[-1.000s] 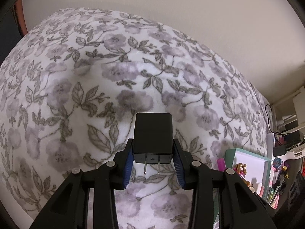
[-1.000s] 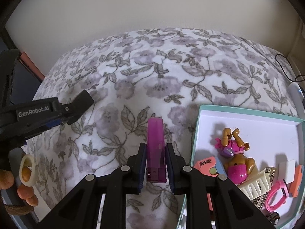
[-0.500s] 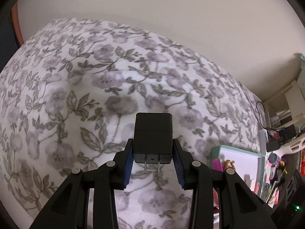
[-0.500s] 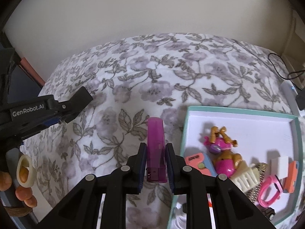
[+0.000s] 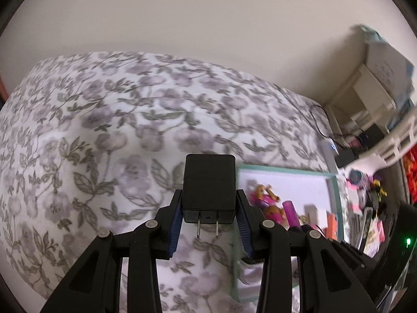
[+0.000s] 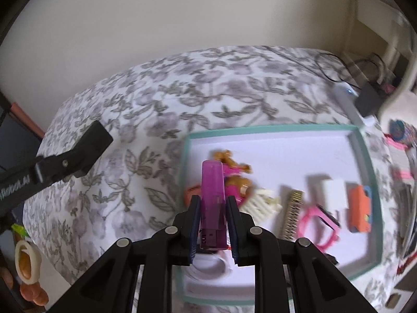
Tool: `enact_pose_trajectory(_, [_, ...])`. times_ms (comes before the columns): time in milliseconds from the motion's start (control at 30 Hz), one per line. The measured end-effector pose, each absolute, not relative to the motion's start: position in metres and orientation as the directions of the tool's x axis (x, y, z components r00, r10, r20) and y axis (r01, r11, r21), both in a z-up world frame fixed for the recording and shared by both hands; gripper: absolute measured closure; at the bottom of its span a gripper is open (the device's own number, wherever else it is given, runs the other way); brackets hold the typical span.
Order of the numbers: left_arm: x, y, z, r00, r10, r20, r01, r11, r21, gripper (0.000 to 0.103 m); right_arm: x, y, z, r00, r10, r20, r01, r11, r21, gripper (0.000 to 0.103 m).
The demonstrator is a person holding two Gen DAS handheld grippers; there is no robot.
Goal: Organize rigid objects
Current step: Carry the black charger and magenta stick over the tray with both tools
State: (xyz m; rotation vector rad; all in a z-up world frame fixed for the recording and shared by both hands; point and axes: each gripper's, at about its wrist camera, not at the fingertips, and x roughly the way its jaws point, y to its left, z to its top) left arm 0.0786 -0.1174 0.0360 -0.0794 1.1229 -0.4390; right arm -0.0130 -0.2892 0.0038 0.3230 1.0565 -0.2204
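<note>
Both downward views; shared tray (image 5: 336,187)

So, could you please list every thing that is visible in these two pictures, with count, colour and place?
charger: 1, black, prongs toward camera, in left gripper
lighter: 1, translucent purple, in right gripper
tray: 1, white, teal rim, on bedspread
toy figure: 1, pink and brown, in tray
comb: 1, cream, in tray
brush: 1, tan, in tray
pink handled item: 1, in tray
orange block: 1, in tray
white block: 1, in tray
bedspread: 1, white, grey flowers
left gripper: black, shut
right gripper: black, shut
</note>
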Motion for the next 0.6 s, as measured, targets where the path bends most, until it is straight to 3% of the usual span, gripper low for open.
enact_pose_trajectory(600, [0.007,-0.203,0.014,0.229,-0.408,-0.884,0.516,0.821,-0.245,0.063,-0.054,-0.348,-0.006,0.409,-0.066,-0.91,0.492,0.856,0.159,0.081])
